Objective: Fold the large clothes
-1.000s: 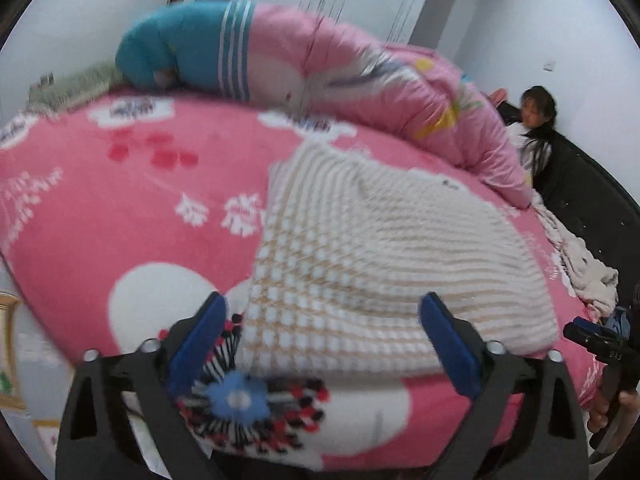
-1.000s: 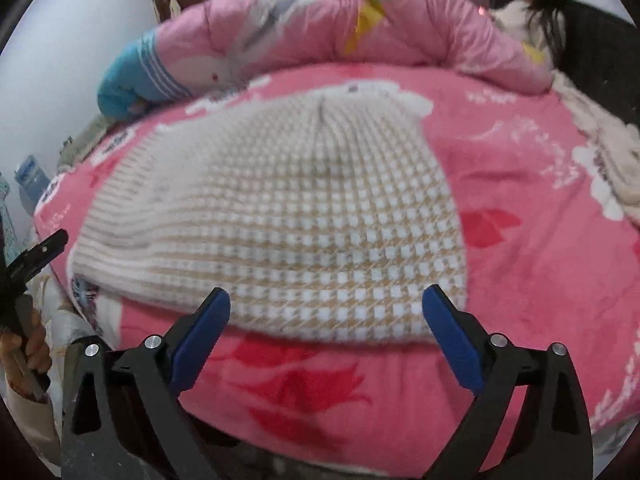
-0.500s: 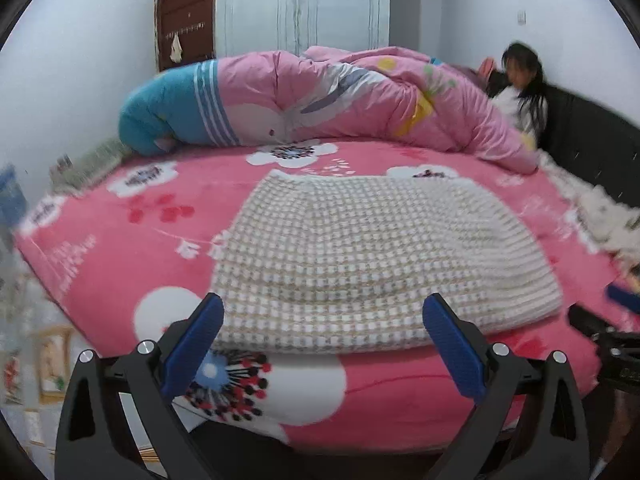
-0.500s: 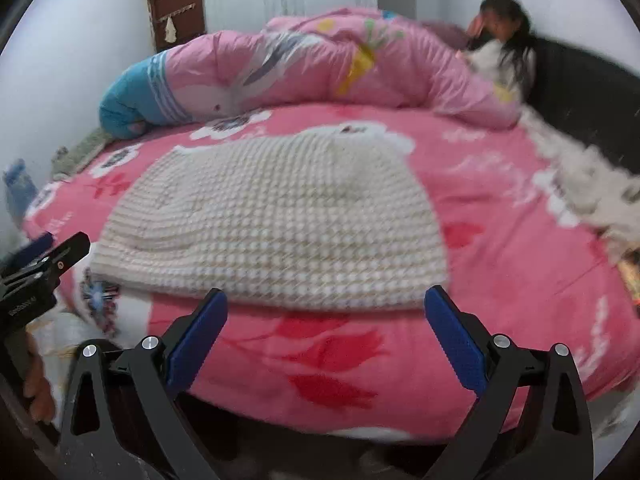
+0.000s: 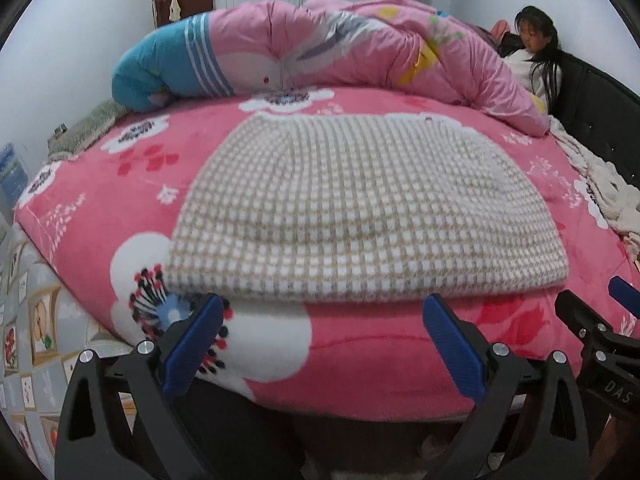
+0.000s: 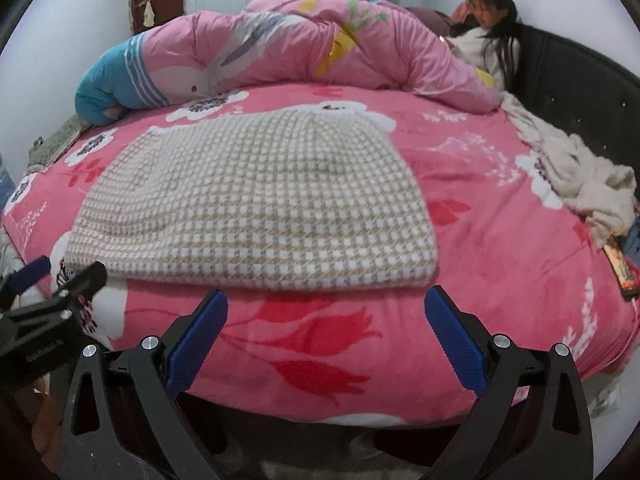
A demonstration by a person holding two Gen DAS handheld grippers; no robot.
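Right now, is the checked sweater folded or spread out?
Folded: the checked sweater lies as a compact rectangle on the pink blanket, no sleeves showing.

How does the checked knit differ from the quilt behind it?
The knit is beige-and-white checked; the quilt is pink with a blue end. The knit lies flat, folded, near the bed's front edge; the quilt is bunched in a long roll at the back. Both rest on the pink sheet.

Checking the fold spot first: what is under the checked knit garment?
The checked knit garment lies flat on the pink floral blanket, which shows all around it. Whatever lies beneath its middle is covered, so it cannot be seen.
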